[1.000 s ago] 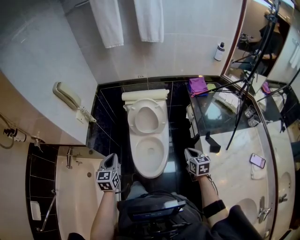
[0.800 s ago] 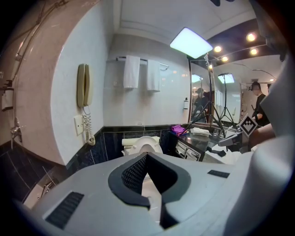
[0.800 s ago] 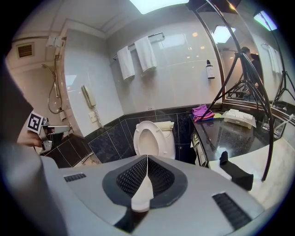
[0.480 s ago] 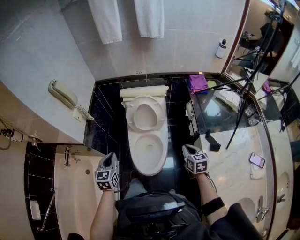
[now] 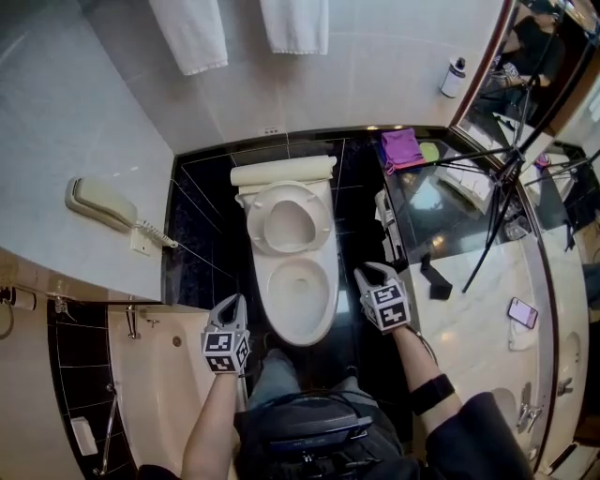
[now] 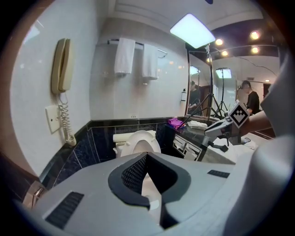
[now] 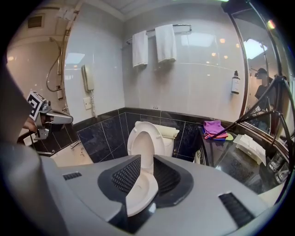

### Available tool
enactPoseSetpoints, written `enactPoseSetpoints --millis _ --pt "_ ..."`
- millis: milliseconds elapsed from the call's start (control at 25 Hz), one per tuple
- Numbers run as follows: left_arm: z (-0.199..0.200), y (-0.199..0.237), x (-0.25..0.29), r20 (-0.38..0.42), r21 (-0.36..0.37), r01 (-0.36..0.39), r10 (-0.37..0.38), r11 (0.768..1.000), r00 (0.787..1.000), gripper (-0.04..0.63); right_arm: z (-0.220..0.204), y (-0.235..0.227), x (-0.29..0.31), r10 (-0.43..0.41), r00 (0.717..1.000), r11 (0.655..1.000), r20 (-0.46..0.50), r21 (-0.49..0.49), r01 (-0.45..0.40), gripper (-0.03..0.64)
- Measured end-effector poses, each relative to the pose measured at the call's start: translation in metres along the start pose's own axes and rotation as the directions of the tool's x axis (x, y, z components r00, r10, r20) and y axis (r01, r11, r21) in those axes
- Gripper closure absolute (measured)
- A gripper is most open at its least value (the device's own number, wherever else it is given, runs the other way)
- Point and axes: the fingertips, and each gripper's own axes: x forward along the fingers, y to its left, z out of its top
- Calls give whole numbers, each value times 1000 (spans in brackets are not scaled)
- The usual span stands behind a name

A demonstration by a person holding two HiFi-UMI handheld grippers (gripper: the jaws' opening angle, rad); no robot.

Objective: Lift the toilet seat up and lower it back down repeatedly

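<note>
The white toilet's seat (image 5: 288, 217) stands raised, leaning back on the tank (image 5: 281, 172), and the bowl (image 5: 300, 291) is uncovered. My left gripper (image 5: 234, 302) hovers left of the bowl's front; its tips meet and hold nothing. My right gripper (image 5: 367, 274) hangs beside the bowl's right edge, clear of it. Its jaws have just been opening and nothing is between them. In the right gripper view the upright seat (image 7: 144, 138) shows through the gap of the right gripper (image 7: 146, 157). The left gripper view looks over the left gripper (image 6: 146, 156) at the seat (image 6: 142, 139).
A wall phone (image 5: 98, 204) hangs at the left and a bathtub (image 5: 159, 394) lies below it. Towels (image 5: 295, 23) hang behind the toilet. At the right a dark counter holds a purple cloth (image 5: 400, 147), tripod legs (image 5: 487, 225) and a phone (image 5: 521, 312). The floor is black tile.
Both grippers have come forward alongside the bowl, the right one nearer its right edge. The seat has stayed upright. The head view has shifted a little.
</note>
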Motion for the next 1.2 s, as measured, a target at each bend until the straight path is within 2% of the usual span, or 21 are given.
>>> enactPoseSetpoints --millis 160,520,760,880,1200 --pt "7 4 46 -17 37 42 -42 998 999 595 21 -7 46 -9 999 995 -31 -95 6 459" --pt "9 20 140 -47 94 106 -102 990 994 595 65 -23 166 -34 998 963 -58 -268 17 397" --pt "-5 29 191 -64 111 131 -124 985 990 595 88 -38 248 -46 997 937 -58 -348 23 395" --pt "-12 26 208 -84 95 161 -153 982 985 595 94 -40 281 -49 996 910 -72 -415 15 397" --pt "-28 34 239 -92 54 178 -173 982 981 595 105 -42 348 -73 995 827 -69 -562 22 414"
